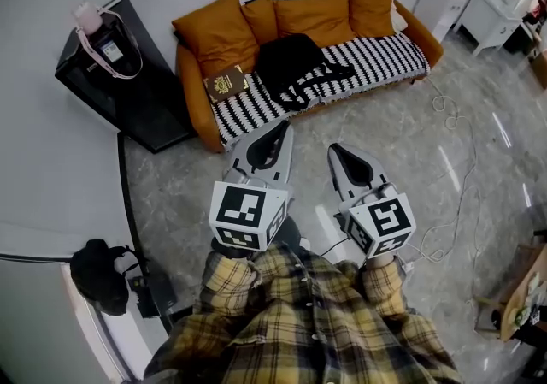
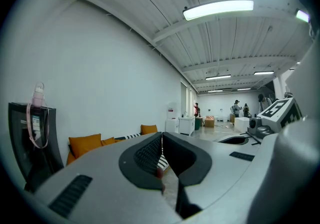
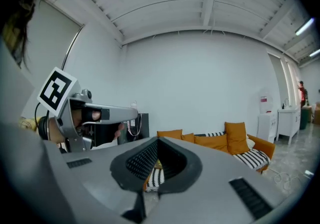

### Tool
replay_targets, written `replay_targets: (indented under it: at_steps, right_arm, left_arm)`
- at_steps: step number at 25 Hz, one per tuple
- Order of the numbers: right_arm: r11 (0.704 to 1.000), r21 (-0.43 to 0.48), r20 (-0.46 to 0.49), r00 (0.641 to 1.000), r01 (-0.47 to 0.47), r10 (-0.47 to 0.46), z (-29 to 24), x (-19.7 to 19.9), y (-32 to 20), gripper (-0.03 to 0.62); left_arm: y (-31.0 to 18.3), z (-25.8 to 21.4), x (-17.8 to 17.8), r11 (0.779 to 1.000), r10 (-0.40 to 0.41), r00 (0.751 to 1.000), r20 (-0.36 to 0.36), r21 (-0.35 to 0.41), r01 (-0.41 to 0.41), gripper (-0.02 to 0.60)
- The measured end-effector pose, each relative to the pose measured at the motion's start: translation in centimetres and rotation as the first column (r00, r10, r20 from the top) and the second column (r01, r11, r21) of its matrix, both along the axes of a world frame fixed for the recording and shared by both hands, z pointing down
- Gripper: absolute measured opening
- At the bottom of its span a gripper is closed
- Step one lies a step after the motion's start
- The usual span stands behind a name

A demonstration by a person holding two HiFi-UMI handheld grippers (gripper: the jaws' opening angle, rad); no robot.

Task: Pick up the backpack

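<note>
Orange sofa [image 1: 191, 90] with striped cover, against white wall, orange cushions [image 1: 218, 32] along back
Black cabinet [image 1: 137, 91] left of sofa
Black backpack [image 1: 291, 66] lying on sofa seat near middle, straps trailing toward front edge
Left gripper [image 1: 280, 129] and right gripper [image 1: 337, 151] side by side above grey floor, apart from sofa, both clenched tight, nothing between jaws
Brown book [image 1: 226, 82] on seat just left of backpack
</note>
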State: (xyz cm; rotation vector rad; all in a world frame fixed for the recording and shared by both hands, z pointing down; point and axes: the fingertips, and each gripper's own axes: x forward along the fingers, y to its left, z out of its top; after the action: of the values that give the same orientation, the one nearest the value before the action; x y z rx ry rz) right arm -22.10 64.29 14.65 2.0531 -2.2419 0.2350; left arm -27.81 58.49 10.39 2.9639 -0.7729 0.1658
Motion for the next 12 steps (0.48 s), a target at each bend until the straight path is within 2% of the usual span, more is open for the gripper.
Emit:
replay_targets:
  at_steps: [6, 12]
  right_arm:
    - [1.000, -0.005, 0.017, 1.000, -0.015, 0.015, 0.7, 1.2, -1.1, 0.015]
    - [0.999, -0.016, 0.005, 0.999, -0.050, 0.050, 1.3, 4.1, -5.0, 0.015]
  left_arm:
    - [-1.3, 0.3, 1.1, 1.000, 0.012, 1.000, -0.006, 0.004, -0.012, 0.023]
    - [-5.5, 0.9, 3.8, 0.999, 0.040, 0.999, -0.012, -0.010, -0.041, 0.023]
